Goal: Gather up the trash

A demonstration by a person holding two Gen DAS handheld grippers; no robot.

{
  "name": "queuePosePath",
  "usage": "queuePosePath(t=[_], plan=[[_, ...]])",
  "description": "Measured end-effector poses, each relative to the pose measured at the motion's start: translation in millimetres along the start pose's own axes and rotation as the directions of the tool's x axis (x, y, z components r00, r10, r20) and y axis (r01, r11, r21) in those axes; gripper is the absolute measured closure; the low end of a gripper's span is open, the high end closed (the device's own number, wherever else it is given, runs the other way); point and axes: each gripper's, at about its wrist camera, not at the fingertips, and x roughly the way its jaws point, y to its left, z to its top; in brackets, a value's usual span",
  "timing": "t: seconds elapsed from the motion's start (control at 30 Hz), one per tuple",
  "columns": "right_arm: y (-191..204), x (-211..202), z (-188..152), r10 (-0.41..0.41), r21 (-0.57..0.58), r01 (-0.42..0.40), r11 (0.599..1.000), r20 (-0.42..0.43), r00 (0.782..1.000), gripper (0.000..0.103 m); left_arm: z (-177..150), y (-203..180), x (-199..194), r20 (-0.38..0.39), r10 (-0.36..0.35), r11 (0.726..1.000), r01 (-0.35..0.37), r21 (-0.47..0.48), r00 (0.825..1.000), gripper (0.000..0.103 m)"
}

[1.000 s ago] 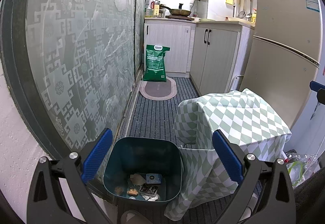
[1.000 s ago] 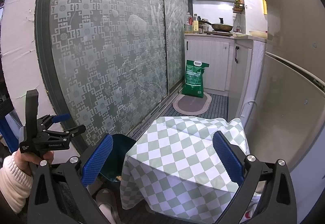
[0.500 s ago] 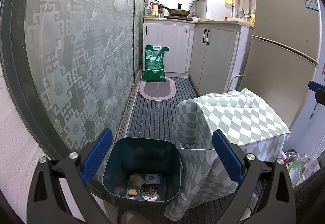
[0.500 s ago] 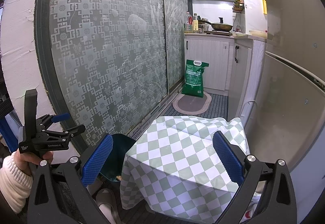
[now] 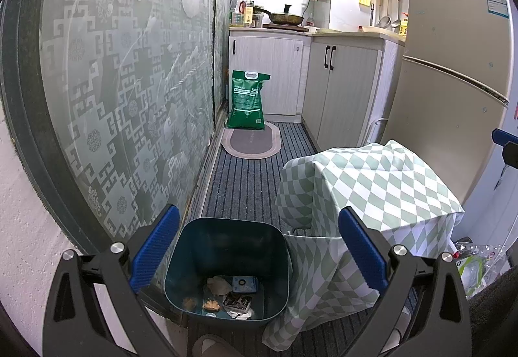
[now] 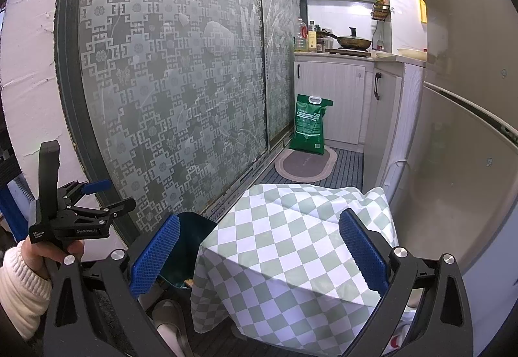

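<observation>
A dark teal trash bin (image 5: pixel 226 247) stands on the floor against the glass door; several scraps of trash (image 5: pixel 226 292) lie at its bottom. My left gripper (image 5: pixel 257 255) is open and empty, held above the bin. My right gripper (image 6: pixel 257 255) is open and empty above a small table with a green-and-white checked cloth (image 6: pixel 291 247). The bin's edge (image 6: pixel 191 227) shows left of the table in the right wrist view, where the left gripper (image 6: pixel 97 198) is held by a hand at the far left.
A frosted patterned glass sliding door (image 5: pixel 129 81) runs along the left. The checked table (image 5: pixel 365 191) stands right of the bin. A fridge (image 5: pixel 453 81) is on the right, white cabinets (image 5: pixel 343 91) behind. A green bag (image 5: pixel 247 104) and an oval mat (image 5: pixel 251 141) lie at the far end.
Almost nothing: the left wrist view has shifted very slightly. Both grippers stay open and empty.
</observation>
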Motion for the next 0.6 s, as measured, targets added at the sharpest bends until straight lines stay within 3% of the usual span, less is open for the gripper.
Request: queuePosePath(t=[0.6], plan=[[-0.3,0.2,0.4,0.000,-0.002,0.000,1.000,-0.001,1.000,0.003,0.1,-0.2,0.6,-0.002,0.001,1.000,-0.001,0.001,1.000,0.003]])
